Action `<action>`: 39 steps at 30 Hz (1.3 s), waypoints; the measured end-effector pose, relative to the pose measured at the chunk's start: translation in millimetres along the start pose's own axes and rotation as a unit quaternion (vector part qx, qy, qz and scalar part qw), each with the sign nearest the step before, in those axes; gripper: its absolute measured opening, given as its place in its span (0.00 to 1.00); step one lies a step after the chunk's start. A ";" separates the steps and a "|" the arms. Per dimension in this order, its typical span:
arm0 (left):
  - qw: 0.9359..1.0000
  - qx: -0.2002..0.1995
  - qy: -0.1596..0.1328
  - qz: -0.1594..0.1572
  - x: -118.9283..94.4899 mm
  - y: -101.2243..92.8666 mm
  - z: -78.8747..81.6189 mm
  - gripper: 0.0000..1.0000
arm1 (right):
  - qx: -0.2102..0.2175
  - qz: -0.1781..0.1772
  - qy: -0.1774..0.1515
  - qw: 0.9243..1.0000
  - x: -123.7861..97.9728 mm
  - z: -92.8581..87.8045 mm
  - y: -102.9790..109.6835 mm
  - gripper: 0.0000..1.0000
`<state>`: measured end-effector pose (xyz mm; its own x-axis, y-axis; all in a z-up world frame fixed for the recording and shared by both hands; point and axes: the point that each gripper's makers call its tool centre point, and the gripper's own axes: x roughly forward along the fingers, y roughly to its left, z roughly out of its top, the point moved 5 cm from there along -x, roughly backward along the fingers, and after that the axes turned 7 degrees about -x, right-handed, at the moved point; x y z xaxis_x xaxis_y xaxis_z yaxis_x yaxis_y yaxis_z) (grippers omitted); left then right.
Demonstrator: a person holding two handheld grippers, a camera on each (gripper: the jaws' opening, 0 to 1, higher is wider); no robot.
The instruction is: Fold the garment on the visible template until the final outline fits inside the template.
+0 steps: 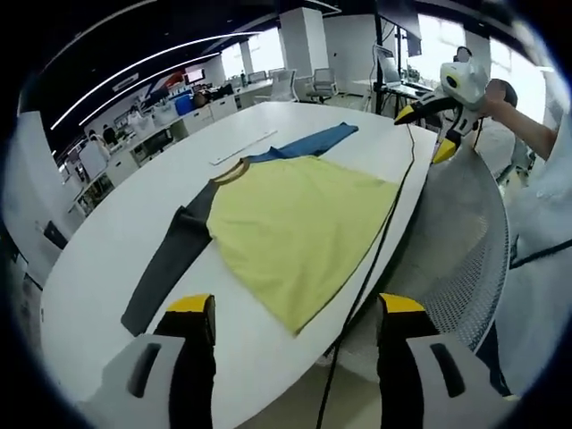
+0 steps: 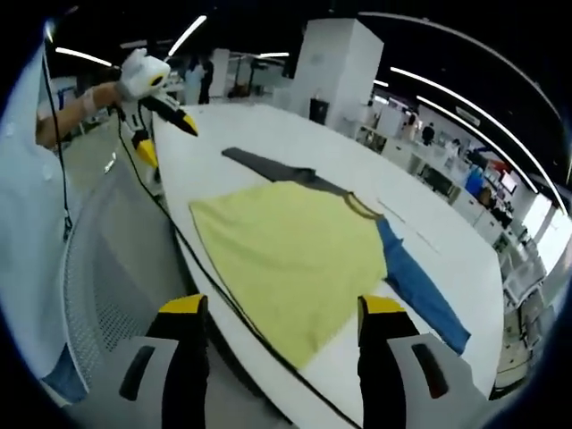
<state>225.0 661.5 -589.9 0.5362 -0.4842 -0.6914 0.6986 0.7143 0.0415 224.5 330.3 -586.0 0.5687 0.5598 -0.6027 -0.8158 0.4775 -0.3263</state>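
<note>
Lying flat on the white bench (image 1: 107,259), the shirt (image 1: 295,223) is stretching sleeve to sleeve along the near edge, gray sleeve (image 1: 170,259) toward the left hand-held gripper (image 1: 295,308), blue sleeve (image 2: 420,290) toward the right hand-held gripper (image 2: 284,308). Both are hovering off the edge, jaws apart, holding nothing; neither looks nearer.

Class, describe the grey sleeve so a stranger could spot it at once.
Find the large white table. On it lies a yellow shirt spread flat. The grey sleeve runs out from one shoulder; the opposite sleeve is blue.
</note>
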 end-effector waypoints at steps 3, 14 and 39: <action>1.000 0.004 0.004 -0.006 -3.0 2.5 -2.6 0.74 | -0.001 -0.006 -0.005 1.000 -0.6 6.5 2.9 0.72; 0.999 0.015 -0.002 -0.037 1.3 5.3 -5.2 0.83 | 0.023 -0.030 0.004 0.999 -2.8 12.2 17.4 0.80; 0.998 0.028 -0.023 -0.052 21.8 -5.4 27.2 1.00 | 0.046 -0.043 0.001 0.998 -15.6 -3.8 -5.7 1.00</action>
<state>245.9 633.4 -585.6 0.4798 -0.5780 -0.6601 0.7760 0.6307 0.0118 220.0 316.2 -577.6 0.6360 0.5119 -0.5774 -0.7505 0.5845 -0.3085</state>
